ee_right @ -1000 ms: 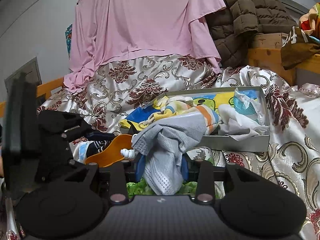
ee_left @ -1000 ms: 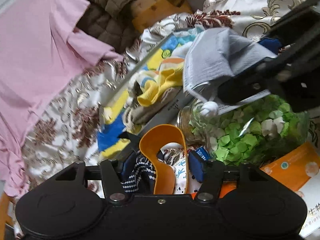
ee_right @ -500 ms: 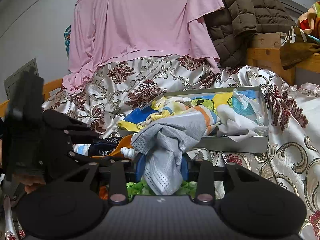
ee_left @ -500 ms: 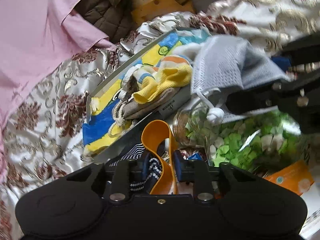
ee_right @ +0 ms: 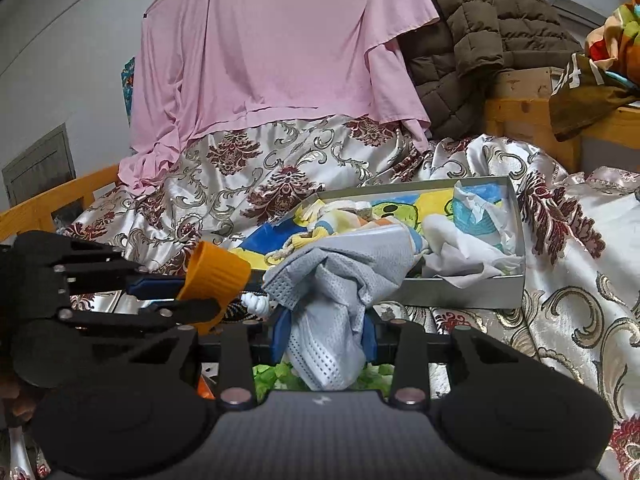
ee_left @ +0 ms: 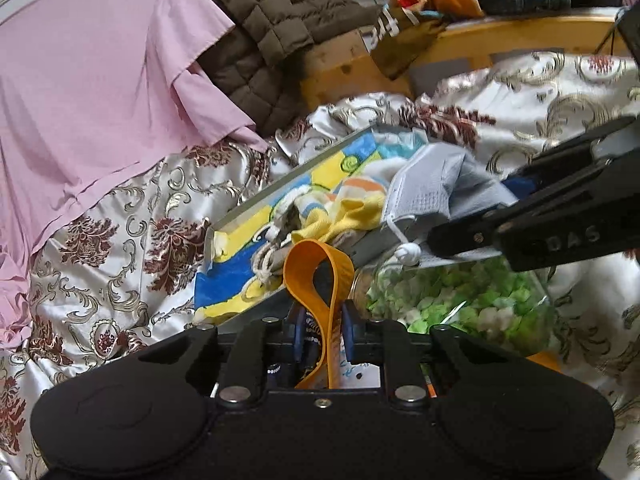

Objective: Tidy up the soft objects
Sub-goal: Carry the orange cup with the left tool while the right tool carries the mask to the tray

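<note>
My left gripper (ee_left: 320,320) is shut on an orange band (ee_left: 310,276), held up as a loop in front of the box. In the right wrist view the band (ee_right: 216,276) shows at the left in that gripper (ee_right: 160,292). My right gripper (ee_right: 324,332) is shut on a grey mesh cloth (ee_right: 332,296) with a white toggle, just before the near wall of a shallow grey box (ee_right: 460,292). The cloth (ee_left: 436,188) also shows in the left wrist view, over the box (ee_left: 280,184). Several soft cloths lie in the box.
A glass jar of green bits (ee_left: 460,304) lies under both grippers. A floral satin cover (ee_right: 280,168) spreads around the box. A pink sheet (ee_right: 272,48) and a brown quilted jacket (ee_right: 480,20) hang behind. A wooden frame (ee_right: 528,120) stands at the back right.
My left gripper closed on the orange band and lifted it, tilting up toward the box. My right gripper stayed shut on the grey cloth, hardly moving.
</note>
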Demonstrator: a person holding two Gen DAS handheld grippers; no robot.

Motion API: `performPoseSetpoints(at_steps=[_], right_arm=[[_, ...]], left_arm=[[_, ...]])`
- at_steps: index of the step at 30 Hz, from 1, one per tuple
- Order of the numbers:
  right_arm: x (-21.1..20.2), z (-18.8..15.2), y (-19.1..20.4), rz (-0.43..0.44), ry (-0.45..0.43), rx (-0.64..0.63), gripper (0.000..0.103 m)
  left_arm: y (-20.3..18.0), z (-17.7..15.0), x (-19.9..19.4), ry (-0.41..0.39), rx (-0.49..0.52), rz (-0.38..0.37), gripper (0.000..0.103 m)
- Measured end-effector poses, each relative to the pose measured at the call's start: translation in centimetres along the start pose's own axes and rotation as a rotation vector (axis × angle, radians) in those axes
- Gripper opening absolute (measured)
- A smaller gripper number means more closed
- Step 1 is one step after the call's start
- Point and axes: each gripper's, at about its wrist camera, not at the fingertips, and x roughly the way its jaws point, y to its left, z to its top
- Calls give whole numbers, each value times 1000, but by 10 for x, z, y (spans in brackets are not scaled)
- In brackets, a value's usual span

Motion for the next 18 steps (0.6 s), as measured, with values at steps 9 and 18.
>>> performPoseSetpoints(at_steps=[9,18], right_arm=[[10,26,-17,-30,-73,34,40],[60,74,-60,-48,-55,84,41]], left_arm=[[24,32,4,-57,-198,25,18],[57,95,63,-127,-321,80,18]])
